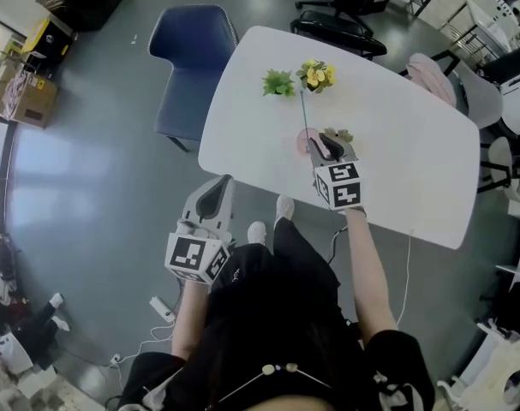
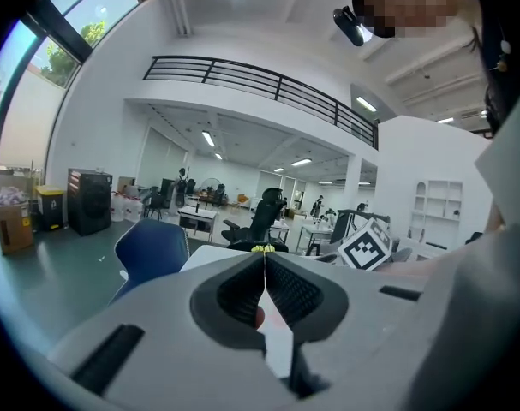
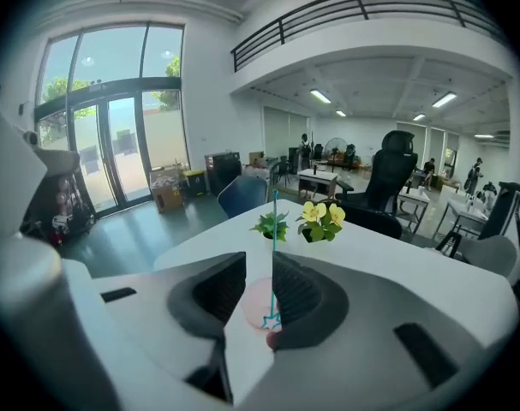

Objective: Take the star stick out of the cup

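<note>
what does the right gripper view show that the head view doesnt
Only the right gripper view: the star stick's star tip against the pink cup, between the right gripper's parted jaws. Only the head view: the left gripper, off the white table by the person's legs. Both: the table, cup, stick, green plant and yellow flowers.

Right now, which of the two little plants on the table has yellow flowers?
The right-hand plant in the head view: it carries yellow blooms, while its left neighbour is only green leaves.
</note>
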### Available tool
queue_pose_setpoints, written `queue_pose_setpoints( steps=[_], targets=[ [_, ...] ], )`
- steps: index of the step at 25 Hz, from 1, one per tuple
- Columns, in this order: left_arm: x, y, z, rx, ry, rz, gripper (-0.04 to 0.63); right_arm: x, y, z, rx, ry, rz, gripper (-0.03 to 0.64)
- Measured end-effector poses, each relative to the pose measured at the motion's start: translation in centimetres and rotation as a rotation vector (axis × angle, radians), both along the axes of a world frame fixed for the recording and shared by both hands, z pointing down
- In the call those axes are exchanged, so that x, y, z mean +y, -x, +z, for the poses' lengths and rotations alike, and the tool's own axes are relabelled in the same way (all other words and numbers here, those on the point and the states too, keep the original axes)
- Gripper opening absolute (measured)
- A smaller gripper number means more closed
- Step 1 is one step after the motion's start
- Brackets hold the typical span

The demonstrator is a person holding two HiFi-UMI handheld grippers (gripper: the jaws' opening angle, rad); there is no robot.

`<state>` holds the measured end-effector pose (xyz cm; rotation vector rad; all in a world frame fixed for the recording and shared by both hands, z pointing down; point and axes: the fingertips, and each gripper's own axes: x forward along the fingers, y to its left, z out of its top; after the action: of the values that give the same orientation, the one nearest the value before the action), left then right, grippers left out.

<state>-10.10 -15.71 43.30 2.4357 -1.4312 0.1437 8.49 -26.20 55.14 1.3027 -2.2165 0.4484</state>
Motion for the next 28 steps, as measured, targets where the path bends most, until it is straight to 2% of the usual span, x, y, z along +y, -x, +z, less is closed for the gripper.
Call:
queue_pose_setpoints(
  steps=[5,12,20,23,28],
  targets=[
    [-2.6,-1.0,-0.1,-0.014,0.005,-0.033,0.008,-3.7,0.5,3.6,0.041,0.077,-0.057,0.092],
    [-4.1,-0.4,1.0,-0.025,0.043,-0.085,0.008,-5.2,1.2,6.3,0.078,0.128,-0.101,0.075],
    [-5.3,-0.7,1.4,-0.025,0.053,-0.097,0.008,-5.8,1.6,7.6,0.094,0.124,-0.127,0.066],
    [-5.7,-1.3,1.4,-0.028,0.051,-0.093,0.008,-5.7,1.4,7.4,0.089,0.133,-0.125,0.039],
    [-5.9,-2.2,1.3,-0.030,0.052,-0.101,0.008,-5.5,0.5,6.2,0.022,0.104,-0.104,0.023]
  ],
)
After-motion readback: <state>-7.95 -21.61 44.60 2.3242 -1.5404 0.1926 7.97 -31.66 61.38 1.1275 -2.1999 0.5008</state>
